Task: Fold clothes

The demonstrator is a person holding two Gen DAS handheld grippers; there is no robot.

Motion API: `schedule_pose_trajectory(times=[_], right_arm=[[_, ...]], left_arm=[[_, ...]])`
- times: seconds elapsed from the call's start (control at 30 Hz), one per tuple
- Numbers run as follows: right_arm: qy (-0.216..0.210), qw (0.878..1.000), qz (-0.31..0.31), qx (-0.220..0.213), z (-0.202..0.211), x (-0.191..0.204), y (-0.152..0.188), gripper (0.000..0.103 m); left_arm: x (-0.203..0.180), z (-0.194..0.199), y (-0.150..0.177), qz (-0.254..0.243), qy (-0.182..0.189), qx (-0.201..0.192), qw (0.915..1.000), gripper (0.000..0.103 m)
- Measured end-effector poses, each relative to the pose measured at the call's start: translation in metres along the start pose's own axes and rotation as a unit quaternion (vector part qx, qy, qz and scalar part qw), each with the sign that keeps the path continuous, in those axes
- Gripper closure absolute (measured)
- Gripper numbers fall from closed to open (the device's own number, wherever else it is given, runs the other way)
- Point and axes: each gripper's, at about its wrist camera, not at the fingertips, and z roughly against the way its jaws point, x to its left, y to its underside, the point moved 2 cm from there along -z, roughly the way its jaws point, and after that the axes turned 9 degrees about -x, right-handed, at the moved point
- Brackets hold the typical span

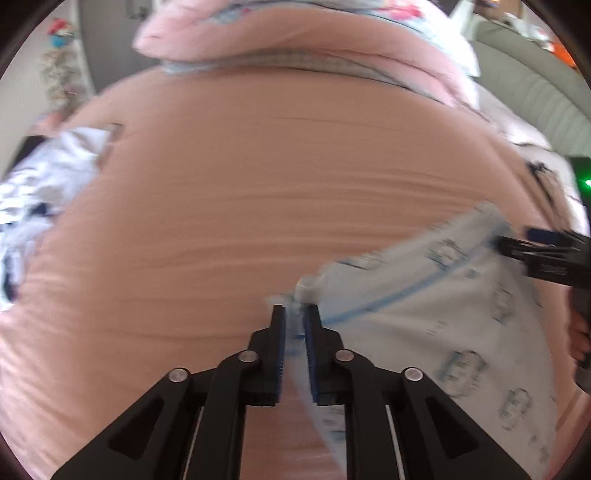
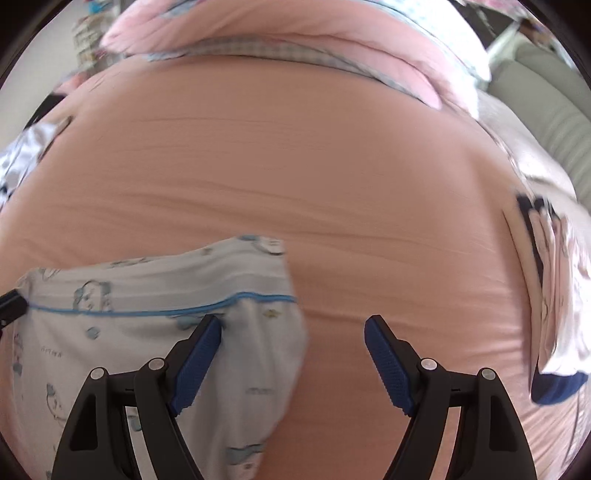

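Between the blue ribbed pads (image 1: 282,343) of my left gripper (image 1: 295,323) lies a pinched edge of the pale blue-white cotton garment with small cartoon prints and a bright blue piping line (image 1: 436,314). The jaws stand nearly together with only a narrow gap, and the cloth runs through that gap; blur keeps me from saying how firmly it is clamped, though it looks gripped.

My right gripper (image 2: 293,328) has its fingers wide apart and holds nothing. Its left pad (image 2: 197,362) rests over the garment's right edge, while the other pad (image 2: 388,365) hangs above bare bedding. In the left wrist view the right gripper's black tip sits at the garment's far corner.

The garment (image 2: 155,317) lies spread on a peach-pink bed sheet (image 1: 258,192), close to me, its piping running crosswise. Further out, a pink folded duvet with a checked edge (image 2: 280,29) lies across the head of the bed. White crumpled clothing with dark marks (image 1: 33,206) sits at the left edge, and more pale laundry with a navy trim (image 2: 557,310) lies at the right.

I judge this as the start of a fold: one corner caught, the other not yet taken. Next, my right fingers need to close on the garment's edge so both sides can lift together.
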Motion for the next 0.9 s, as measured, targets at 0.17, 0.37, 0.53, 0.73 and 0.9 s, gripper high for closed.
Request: schedule_pose_trajectory(times=[0.17,0.37,0.53,0.73,0.9], right_arm=[[-0.066,0.997,-0.046,0.0,0.023,-0.007,0.011,0.024],[-0.031,0.998,0.054,0.014,0.026,0.017,0.043,0.024],[-0.03,0.999,-0.005,0.014,0.031,-0.023,0.045,0.024],[-0.067,0.997,0.031,0.0,0.052,-0.002,0.054,0.024],[-0.018,0.997,0.064,0.032,0.046,-0.001,0.08,0.024]], left_arm=[[-0.032,0.008,0.007,0.008,0.174,0.015,0.9846,0.079],[-0.101,0.003,0.025,-0.149,0.156,0.016,0.9764,0.068],[-0.069,0.01,0.021,-0.15,0.051,0.04,0.9866,0.065],[-0.071,0.02,0.013,-0.098,0.135,0.008,0.9859,0.065],[-0.09,0.006,0.02,-0.127,0.104,0.028,0.9861,0.064]])
